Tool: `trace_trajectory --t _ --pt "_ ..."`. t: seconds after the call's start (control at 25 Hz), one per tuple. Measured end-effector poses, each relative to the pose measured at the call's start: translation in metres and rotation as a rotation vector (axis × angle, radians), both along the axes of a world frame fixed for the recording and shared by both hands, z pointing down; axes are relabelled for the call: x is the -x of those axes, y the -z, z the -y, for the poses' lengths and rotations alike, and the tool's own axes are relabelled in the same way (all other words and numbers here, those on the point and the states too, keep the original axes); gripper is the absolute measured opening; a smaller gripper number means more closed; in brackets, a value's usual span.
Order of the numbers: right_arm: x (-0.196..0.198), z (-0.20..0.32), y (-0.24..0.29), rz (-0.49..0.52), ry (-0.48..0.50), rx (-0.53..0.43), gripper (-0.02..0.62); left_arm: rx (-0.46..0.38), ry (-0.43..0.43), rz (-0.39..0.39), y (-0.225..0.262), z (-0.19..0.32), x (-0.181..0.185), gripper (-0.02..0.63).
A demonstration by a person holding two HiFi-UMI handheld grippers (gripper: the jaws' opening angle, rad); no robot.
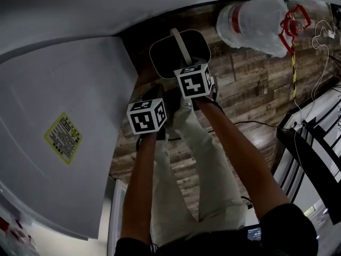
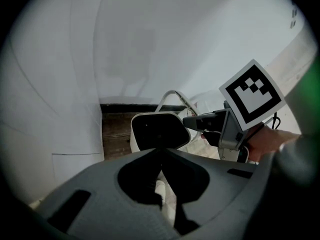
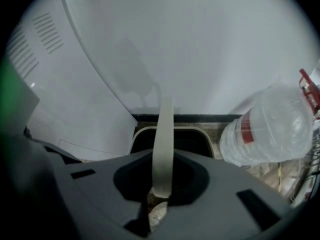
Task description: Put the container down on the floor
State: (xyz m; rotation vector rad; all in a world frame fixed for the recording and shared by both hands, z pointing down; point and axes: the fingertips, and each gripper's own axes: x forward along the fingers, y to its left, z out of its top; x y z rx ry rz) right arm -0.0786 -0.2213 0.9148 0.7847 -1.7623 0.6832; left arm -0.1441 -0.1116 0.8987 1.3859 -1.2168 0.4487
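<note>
Right tongs (image 3: pixel 161 186) clamp the upright handle (image 3: pixel 163 144) of the container (image 1: pixel 165 57), beside the white appliance (image 1: pixel 64 79). It possibly rests on the wooden floor (image 1: pixel 250 84). Left tongs (image 2: pixel 161 170) are together, empty.

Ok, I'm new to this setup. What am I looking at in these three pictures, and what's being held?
No robot: a person holds a two-jaw gripper in each hand. The head view looks down from the person's head to the wood-plank floor. The other two views each ride on a gripper and look along its jaws. The right gripper has its jaws shut on the flat pale handle of the pale plastic container with a dark inside. The left gripper is shut on nothing. A big clear plastic water bottle sits on the floor, and a large white appliance stands at the left.
</note>
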Motion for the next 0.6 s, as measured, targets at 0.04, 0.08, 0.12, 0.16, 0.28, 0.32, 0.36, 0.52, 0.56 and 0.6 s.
trace_trajectory --t 0.04,0.08,0.12,0.16,0.28,0.32,0.36,0.52,0.56,0.6 --pt "0.001 0.003 -0.002 0.004 -0.002 -0.006 0.032 -0.006 0.004 -0.002 -0.002 0.003 -0.001 0.014" --pt "0.002 0.005 -0.003 0.008 -0.003 -0.011 0.032 -0.010 0.006 -0.002 -0.003 0.005 -0.001 0.014" --pt "0.004 0.007 -0.004 0.012 -0.004 -0.016 0.032 -0.014 0.007 -0.002 -0.005 0.007 -0.001 0.014" --pt "0.007 0.010 -0.005 0.017 -0.004 -0.020 0.032 -0.016 0.010 0.000 -0.007 0.008 0.000 0.014" --pt "0.015 0.016 -0.006 0.031 -0.002 -0.032 0.032 -0.024 0.021 0.005 -0.011 0.014 0.005 0.014" --pt "0.017 0.018 -0.006 0.034 0.000 -0.036 0.032 -0.027 0.022 0.007 -0.012 0.016 0.006 0.014" --pt "0.018 0.020 -0.007 0.038 0.002 -0.038 0.032 -0.031 0.021 0.010 -0.013 0.018 0.007 0.014" --pt "0.025 0.029 -0.009 0.061 0.006 -0.053 0.032 -0.054 0.018 0.025 -0.018 0.033 0.011 0.014" --pt "0.028 0.032 -0.009 0.069 0.005 -0.060 0.032 -0.062 0.018 0.028 -0.018 0.038 0.013 0.014" --pt "0.030 0.034 -0.010 0.076 0.005 -0.068 0.032 -0.070 0.019 0.030 -0.019 0.042 0.015 0.014"
